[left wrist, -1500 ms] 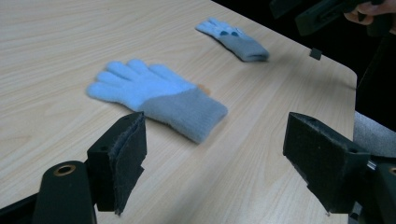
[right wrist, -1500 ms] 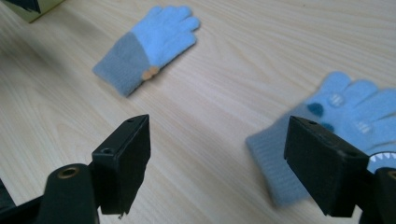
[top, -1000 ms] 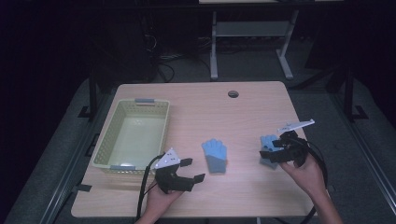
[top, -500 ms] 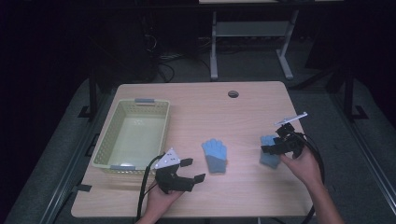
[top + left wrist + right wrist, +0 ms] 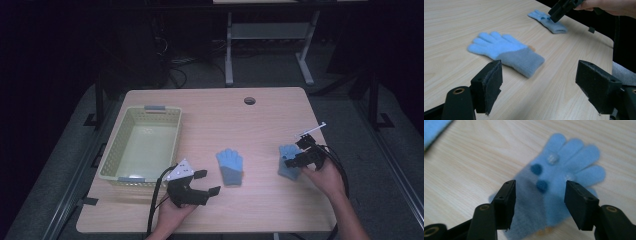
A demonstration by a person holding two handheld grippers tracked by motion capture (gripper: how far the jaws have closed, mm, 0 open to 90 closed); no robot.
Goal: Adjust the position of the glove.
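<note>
Right gripper [image 5: 539, 202] over the right blue glove [image 5: 564, 182], which lies flat near the table's [image 5: 260, 125] right edge; its jaws, just closing, straddle the glove's grey cuff part without yet pressing it. Left gripper [image 5: 544, 85], jaws wide apart and holding nothing, faces the 2nd blue glove [image 5: 504, 52] at mid-table, beside the yellow basket [image 5: 112, 150].

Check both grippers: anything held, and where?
Nothing held. The right gripper has been closing, its jaws straddling the right glove without pressing it yet. The left gripper is open, short of the middle glove.
</note>
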